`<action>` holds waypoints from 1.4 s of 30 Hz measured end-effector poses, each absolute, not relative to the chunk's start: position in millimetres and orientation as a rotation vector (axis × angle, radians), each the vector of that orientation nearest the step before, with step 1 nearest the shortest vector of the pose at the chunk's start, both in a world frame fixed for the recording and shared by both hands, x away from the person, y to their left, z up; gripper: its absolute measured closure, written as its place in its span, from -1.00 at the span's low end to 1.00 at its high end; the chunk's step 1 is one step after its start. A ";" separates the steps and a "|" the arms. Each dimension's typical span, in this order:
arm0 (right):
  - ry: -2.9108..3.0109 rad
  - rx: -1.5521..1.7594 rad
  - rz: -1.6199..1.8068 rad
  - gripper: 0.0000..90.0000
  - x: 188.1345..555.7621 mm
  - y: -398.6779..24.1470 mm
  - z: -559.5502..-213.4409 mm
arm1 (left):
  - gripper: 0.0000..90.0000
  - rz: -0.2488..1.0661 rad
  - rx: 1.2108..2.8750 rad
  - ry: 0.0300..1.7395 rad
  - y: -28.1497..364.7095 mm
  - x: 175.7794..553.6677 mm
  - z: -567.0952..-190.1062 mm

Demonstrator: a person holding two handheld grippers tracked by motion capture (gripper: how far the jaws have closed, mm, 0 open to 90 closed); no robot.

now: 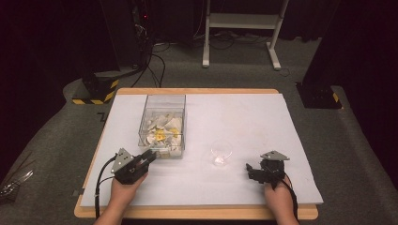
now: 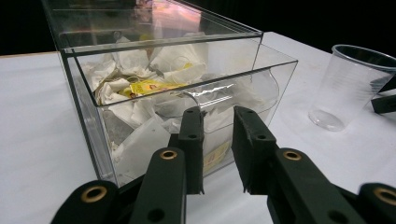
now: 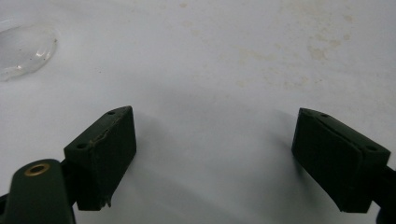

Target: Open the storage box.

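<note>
Left claw (image 2: 218, 154), nearly pressed together with nothing between, noses the clear box's (image 2: 187, 88) near wall; right claw (image 3: 224, 154) rests spread; next, likely grip the box.

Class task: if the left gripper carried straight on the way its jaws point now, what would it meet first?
Most likely the near wall of the clear box of crumpled packets: the left gripper points at it, jaws nearly closed, with nothing visible between. The remaining gap is hard to judge.

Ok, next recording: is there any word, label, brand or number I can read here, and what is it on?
Yellow packets among the crumpled white papers in the clear plastic box: printed marks, too blurred to read.
Clear plastic cup: no text.
White table cover: no text.
Black grippers: no legible marking.
Nothing here can be read.
</note>
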State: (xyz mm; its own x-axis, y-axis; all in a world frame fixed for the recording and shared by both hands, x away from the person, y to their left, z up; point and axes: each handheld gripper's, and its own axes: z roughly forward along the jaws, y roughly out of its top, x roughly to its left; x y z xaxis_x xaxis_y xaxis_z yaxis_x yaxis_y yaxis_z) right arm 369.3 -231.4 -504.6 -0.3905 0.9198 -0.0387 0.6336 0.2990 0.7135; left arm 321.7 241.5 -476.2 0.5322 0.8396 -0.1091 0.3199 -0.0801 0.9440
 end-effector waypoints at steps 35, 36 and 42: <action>2.126 1.379 0.858 -0.69 368.0 -230.8 -504.3 | 0.60 0.634 1.656 0.990 247.7 284.9 -472.1; 2.126 1.380 0.858 -0.69 368.1 -230.9 -504.3 | 0.58 0.638 1.658 0.998 248.8 283.4 -470.3; 2.129 1.381 0.862 -0.69 368.5 -231.4 -504.5 | 0.53 0.692 1.664 1.046 256.5 276.4 -460.8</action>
State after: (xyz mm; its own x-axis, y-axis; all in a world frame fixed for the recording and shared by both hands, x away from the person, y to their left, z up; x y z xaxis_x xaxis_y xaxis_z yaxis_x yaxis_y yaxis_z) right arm 368.5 -231.4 -504.5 -0.3921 0.9191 -0.0395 0.6323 0.3005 0.7141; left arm 276.4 256.5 -460.8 0.4597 0.8871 -0.0418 0.3080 -0.1151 0.9444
